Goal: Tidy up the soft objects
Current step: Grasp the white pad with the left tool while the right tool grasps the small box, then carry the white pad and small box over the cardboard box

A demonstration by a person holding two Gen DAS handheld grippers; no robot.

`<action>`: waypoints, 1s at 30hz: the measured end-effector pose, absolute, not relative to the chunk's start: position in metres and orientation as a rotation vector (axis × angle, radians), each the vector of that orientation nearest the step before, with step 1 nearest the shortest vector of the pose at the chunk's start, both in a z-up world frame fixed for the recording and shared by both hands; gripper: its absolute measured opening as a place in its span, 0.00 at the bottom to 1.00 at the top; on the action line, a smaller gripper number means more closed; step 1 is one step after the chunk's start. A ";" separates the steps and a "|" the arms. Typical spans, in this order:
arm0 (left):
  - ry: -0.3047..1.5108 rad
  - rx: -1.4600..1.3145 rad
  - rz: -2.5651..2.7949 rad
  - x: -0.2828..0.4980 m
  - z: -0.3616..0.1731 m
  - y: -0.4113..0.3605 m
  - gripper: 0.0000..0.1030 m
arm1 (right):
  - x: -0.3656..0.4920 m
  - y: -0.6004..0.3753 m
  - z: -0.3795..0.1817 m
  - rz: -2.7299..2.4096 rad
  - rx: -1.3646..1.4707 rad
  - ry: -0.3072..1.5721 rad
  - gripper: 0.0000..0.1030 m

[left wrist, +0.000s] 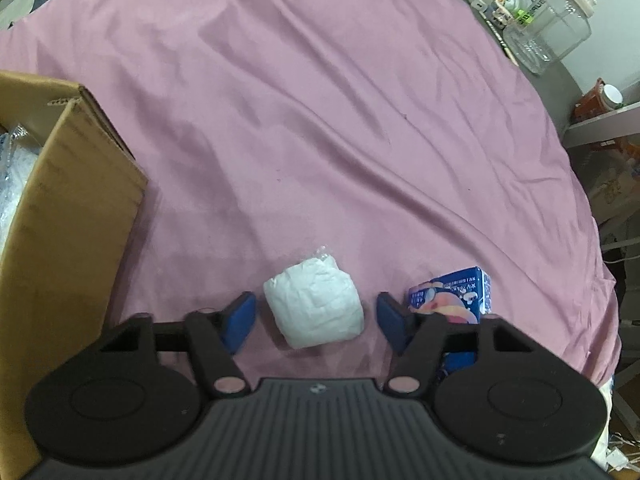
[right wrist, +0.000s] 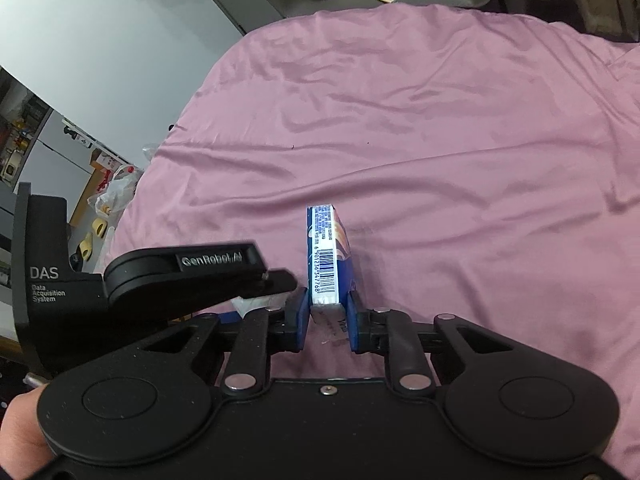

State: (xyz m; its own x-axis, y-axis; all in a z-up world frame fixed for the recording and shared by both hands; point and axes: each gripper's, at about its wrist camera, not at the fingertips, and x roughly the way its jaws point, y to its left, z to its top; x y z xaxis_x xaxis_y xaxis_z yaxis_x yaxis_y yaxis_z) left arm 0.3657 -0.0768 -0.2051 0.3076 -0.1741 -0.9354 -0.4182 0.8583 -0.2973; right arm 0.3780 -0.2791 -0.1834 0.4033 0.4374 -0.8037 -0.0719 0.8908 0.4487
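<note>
A white wrapped soft bundle (left wrist: pixel 314 306) lies on the pink cloth (left wrist: pixel 320 120), between the blue pads of my left gripper (left wrist: pixel 316 312), which stands open around it without touching. To its right a blue tissue pack (left wrist: pixel 456 294) shows behind the right finger. In the right wrist view my right gripper (right wrist: pixel 329 306) is shut on that blue tissue pack (right wrist: pixel 329 256), held on edge with its barcode side up. The left gripper's black body (right wrist: pixel 188 276) sits just to the left, with a bit of the white bundle (right wrist: pixel 256 303) peeking under it.
An open cardboard box (left wrist: pixel 68 208) with clear plastic inside stands at the left. Beyond the cloth's far right edge a grey surface holds a clear jar (left wrist: pixel 548 28) and bottles. A hand (right wrist: pixel 20 428) holds the right gripper. Bags and slippers (right wrist: pixel 92 236) lie on the floor.
</note>
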 end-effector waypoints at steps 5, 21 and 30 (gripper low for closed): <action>1.238 -0.535 0.154 0.357 -0.193 -0.073 0.45 | 0.367 -0.278 -0.170 0.320 0.356 1.096 0.19; 1.103 -0.511 0.050 0.309 -0.121 -0.044 0.45 | 0.329 -0.247 -0.118 0.341 0.342 0.990 0.19; 1.041 -0.522 0.054 0.282 -0.094 -0.007 0.45 | 0.311 -0.214 -0.096 0.385 0.320 0.946 0.19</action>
